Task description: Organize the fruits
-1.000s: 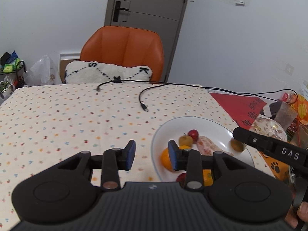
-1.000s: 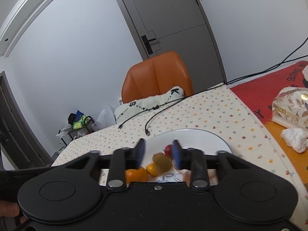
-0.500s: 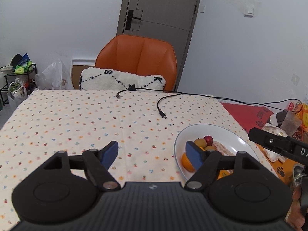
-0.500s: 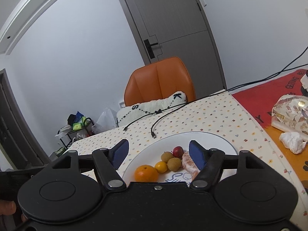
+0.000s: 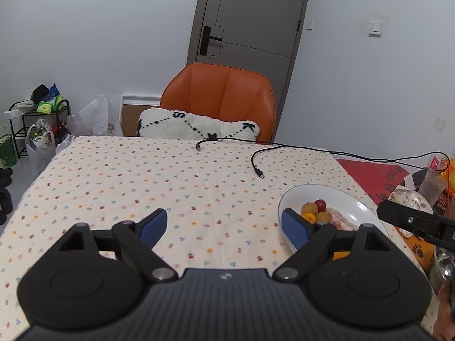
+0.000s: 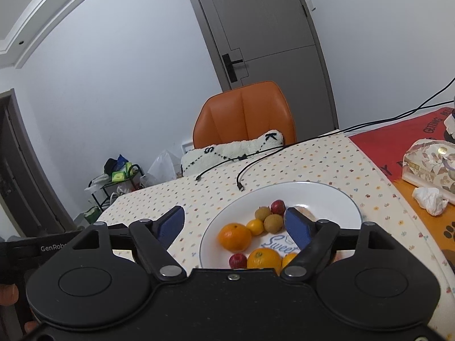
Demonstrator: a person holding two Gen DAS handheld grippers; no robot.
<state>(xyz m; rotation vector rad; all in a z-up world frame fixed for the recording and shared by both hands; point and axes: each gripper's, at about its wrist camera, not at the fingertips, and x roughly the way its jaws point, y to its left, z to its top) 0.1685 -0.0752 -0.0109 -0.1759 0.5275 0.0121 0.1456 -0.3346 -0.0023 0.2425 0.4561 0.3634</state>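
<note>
A white plate (image 6: 327, 196) (image 5: 349, 199) on the dotted tablecloth holds several fruits: an orange (image 6: 234, 236), a second orange (image 6: 263, 258), a small yellow fruit (image 6: 255, 226), two brown fruits (image 6: 273, 223), two small red fruits (image 6: 277, 207), and a pale pink piece (image 5: 338, 217). My right gripper (image 6: 234, 224) hangs wide open over the plate's near left part, holding nothing. Left of the plate, my left gripper (image 5: 224, 226) is wide open above the cloth, its right pad (image 5: 294, 227) at the plate's rim.
Two black cables (image 5: 257, 167) lie on the far side of the table. An orange chair (image 5: 224, 96) with a white cushion stands behind it. A tissue box (image 6: 429, 164) and crumpled tissue (image 6: 429, 200) sit on the red and orange mat at right.
Both grippers went from nearly shut to wide open. Both have pulled back and up from the plate, so more of the table and fruit shows.
</note>
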